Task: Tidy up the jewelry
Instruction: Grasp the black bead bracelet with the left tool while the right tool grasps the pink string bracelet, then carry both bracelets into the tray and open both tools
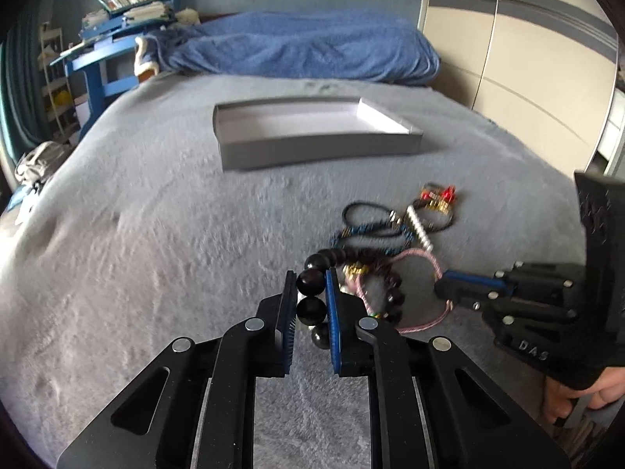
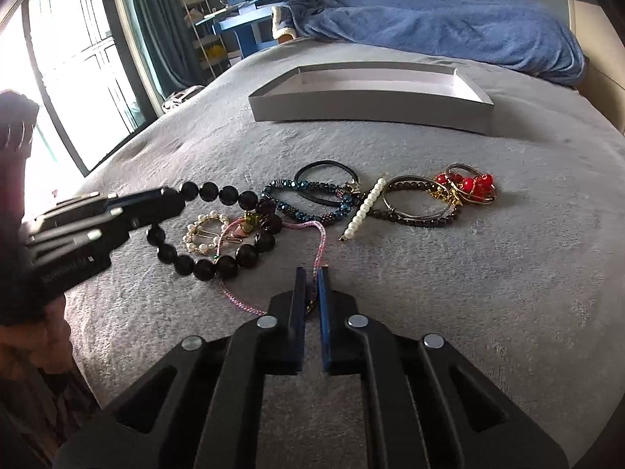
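A pile of jewelry lies on the grey bed cover (image 1: 156, 234). My left gripper (image 1: 309, 278) is shut on the black bead bracelet (image 1: 310, 306); it also shows in the right wrist view (image 2: 207, 191), where the left gripper (image 2: 172, 201) comes in from the left. My right gripper (image 2: 311, 273) is shut on the pink cord bracelet (image 2: 321, 238); in the left wrist view the right gripper (image 1: 443, 287) sits at the cord bracelet (image 1: 422, 254). A grey tray (image 2: 371, 105) lies empty farther back, also in the left wrist view (image 1: 320, 148).
Other pieces lie on the cover: a blue bead bracelet (image 2: 304, 203), a black cord loop (image 2: 328, 183), a white pearl strand (image 2: 365, 207), a dark bead bangle (image 2: 418, 203), red beads (image 2: 468, 187), a pearl ring brooch (image 2: 207, 232). A blue blanket (image 2: 449, 27) lies behind the tray.
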A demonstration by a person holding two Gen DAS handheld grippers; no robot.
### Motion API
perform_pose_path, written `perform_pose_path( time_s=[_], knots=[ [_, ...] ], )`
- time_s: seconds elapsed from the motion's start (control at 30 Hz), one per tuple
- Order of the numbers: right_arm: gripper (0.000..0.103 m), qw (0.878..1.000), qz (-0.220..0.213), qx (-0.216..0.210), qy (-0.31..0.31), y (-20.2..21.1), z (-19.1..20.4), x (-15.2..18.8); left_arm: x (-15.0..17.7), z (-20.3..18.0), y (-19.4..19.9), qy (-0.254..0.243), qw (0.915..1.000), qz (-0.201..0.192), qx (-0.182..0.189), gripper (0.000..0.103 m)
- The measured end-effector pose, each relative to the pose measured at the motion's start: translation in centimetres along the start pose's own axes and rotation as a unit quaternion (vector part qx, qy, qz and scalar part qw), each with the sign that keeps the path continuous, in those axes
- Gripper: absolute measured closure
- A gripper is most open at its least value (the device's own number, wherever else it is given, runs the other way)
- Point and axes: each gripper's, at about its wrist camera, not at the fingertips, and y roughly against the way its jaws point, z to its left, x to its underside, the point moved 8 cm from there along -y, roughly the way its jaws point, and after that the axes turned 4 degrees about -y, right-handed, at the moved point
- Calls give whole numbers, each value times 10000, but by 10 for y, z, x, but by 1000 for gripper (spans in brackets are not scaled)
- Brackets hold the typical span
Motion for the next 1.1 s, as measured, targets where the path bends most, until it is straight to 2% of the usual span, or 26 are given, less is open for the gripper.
perform_pose_path(
  time_s=[0.27,0.43,0.57,0.87,1.1],
  knots=[
    [101,9988,-457,130,-66,32,-15,-14,-25,4,22,-4,9995,-314,71,88],
    [101,9971,-730,218,-38,52,-29,-38,-44,3,29,-47,9989,-445,156,88],
    [101,9961,-812,319,105,63,-39,-55,-65,4,28,-265,9985,-464,138,88],
    [101,9921,-1079,487,425,80,-62,-119,-120,9,29,-686,9956,-632,38,88],
    [101,9892,-1199,560,629,64,-71,-187,-170,27,-1,-549,9965,-621,72,88]
  ],
)
